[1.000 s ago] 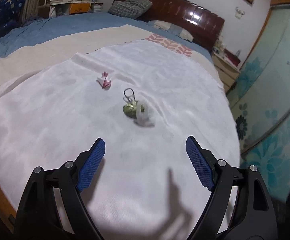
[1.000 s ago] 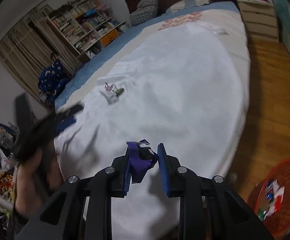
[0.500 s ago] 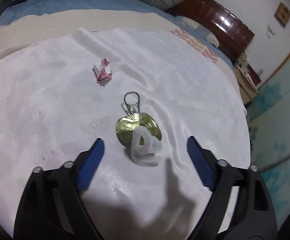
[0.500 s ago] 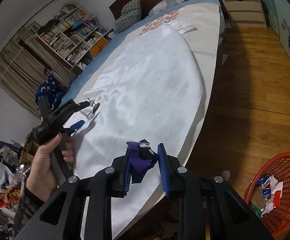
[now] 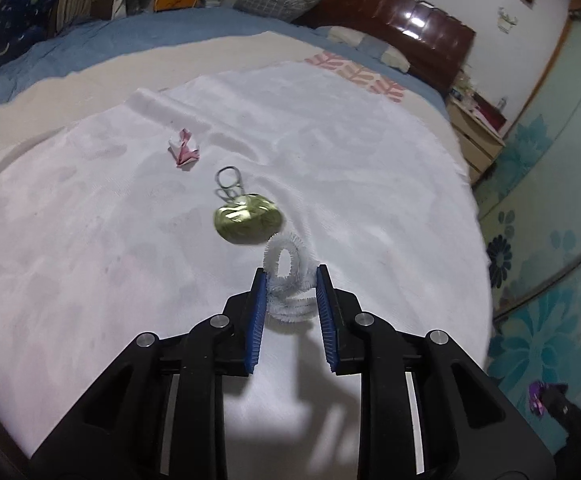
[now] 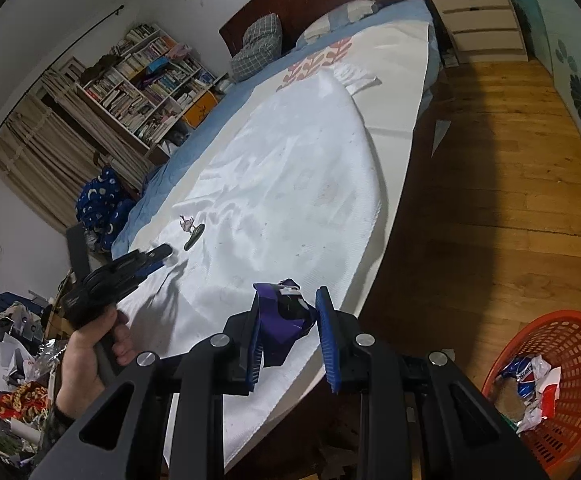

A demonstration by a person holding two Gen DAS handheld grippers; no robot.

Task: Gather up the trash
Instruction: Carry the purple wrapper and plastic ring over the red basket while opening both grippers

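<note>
My left gripper (image 5: 291, 280) is shut on a coiled white pipe cleaner (image 5: 288, 280), just above the white sheet (image 5: 90, 220) on the bed. A gold can lid (image 5: 247, 219) with a ring pull lies just beyond it, and a pink crumpled wrapper (image 5: 184, 149) lies farther left. My right gripper (image 6: 289, 300) is shut on a purple wrapper (image 6: 284, 316) over the bed's edge. The left gripper (image 6: 162, 254) also shows in the right wrist view, held by a hand.
An orange mesh basket (image 6: 562, 384) with several wrappers in it stands on the wooden floor (image 6: 490, 200) at the lower right. A nightstand (image 6: 478, 28), headboard and bookshelf (image 6: 146, 84) lie beyond the bed. Clutter sits on the floor at the left.
My left gripper moved in over the white pipe cleaner and shut on it. My right gripper swung right with the purple wrapper, bringing the orange basket closer.
</note>
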